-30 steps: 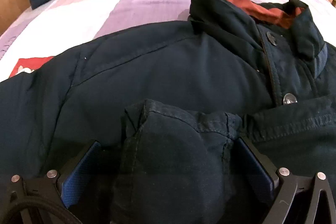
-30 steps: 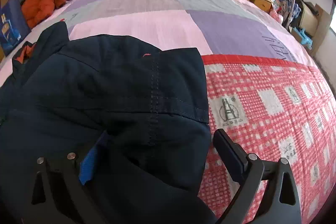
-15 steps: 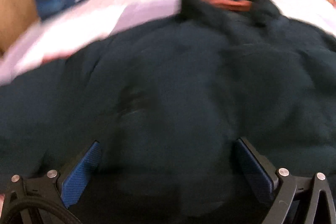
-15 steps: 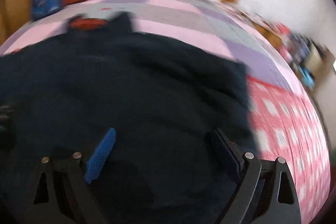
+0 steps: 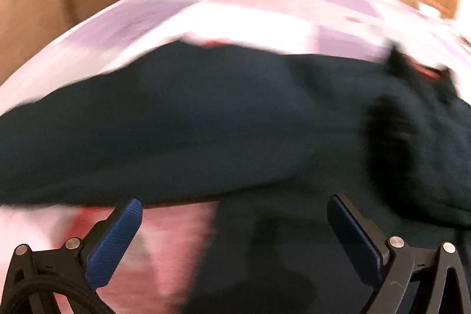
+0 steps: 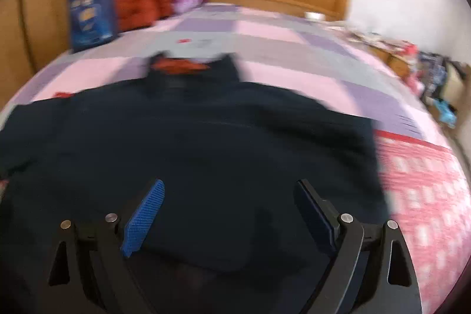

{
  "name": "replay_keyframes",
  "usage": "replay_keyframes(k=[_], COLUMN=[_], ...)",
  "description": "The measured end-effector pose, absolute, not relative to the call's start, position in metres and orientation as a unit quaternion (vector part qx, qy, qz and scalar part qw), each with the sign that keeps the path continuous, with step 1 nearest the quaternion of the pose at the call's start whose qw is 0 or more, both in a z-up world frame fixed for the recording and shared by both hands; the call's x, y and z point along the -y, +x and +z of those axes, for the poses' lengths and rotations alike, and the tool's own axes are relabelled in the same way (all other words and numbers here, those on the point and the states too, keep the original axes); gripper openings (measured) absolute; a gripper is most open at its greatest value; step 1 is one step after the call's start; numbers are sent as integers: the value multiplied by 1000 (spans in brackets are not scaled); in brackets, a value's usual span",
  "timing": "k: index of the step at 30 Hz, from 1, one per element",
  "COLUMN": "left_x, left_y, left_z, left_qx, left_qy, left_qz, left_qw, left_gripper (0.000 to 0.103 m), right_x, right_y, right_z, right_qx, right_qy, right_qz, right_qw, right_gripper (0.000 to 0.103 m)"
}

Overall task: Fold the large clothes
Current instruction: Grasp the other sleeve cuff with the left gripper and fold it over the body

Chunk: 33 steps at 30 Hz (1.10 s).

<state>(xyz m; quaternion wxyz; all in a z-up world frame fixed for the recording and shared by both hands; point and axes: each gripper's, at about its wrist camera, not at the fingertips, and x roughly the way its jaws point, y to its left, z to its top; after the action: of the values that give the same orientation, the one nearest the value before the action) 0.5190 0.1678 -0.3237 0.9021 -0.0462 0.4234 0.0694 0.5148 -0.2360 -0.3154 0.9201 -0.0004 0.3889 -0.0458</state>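
Right wrist view: the dark navy jacket point(image 6: 188, 143) lies spread across the bed point(image 6: 279, 49), collar toward the headboard, flat for folding. Both the right gripper point(image 6: 229, 214) and left gripper point(image 5: 235, 237) hang above it, jaws apart, holding nothing.

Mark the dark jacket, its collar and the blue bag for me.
dark jacket point(image 6: 206, 143): right wrist view, on the flat body panel.
collar point(image 6: 179, 65): right wrist view, on the orange-red lining.
blue bag point(image 6: 89, 16): right wrist view, on its printed front, by the headboard end.
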Motion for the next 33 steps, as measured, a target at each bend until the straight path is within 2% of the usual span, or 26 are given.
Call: replay_keyframes(k=[3,5,9,16,17,19,28,33], left_x=[-230,-265,-329,-451,-458,-459,-437,-431], left_y=[536,554,578,507,498,489,442,444], left_z=[-332,-338,-360,-359,-357,-351,-355,-376], left_qx=[-437,-438,-463,-436,-432,-427,-416,-419], left_qy=[-79,-86,-61,-123,-130,-145,-309,-321], left_qz=[129,155,212,275,262,234,156,165], left_qw=[887,881,859,848,853,861,841,833], left_gripper=[103,103,103,103,98,97,100,101], right_x=[188,165,166,161,159,156,156,156], right_y=[547,563,556,566,565,558,561,560], right_z=[-334,-368,-384,-389,-392,-395,-395,-395], right_qx=[-409,-446,-420,-420,-419,-419,-419,-419], right_qy=[-4,-23,-33,-49,-51,-51,-57,-57], right_qz=[-27,-50,-63,-73,-74,-74,-77,-77], right_qw=[912,893,905,903,903,904,903,903], right_gripper=[92,93,93,94,94,94,95,95])
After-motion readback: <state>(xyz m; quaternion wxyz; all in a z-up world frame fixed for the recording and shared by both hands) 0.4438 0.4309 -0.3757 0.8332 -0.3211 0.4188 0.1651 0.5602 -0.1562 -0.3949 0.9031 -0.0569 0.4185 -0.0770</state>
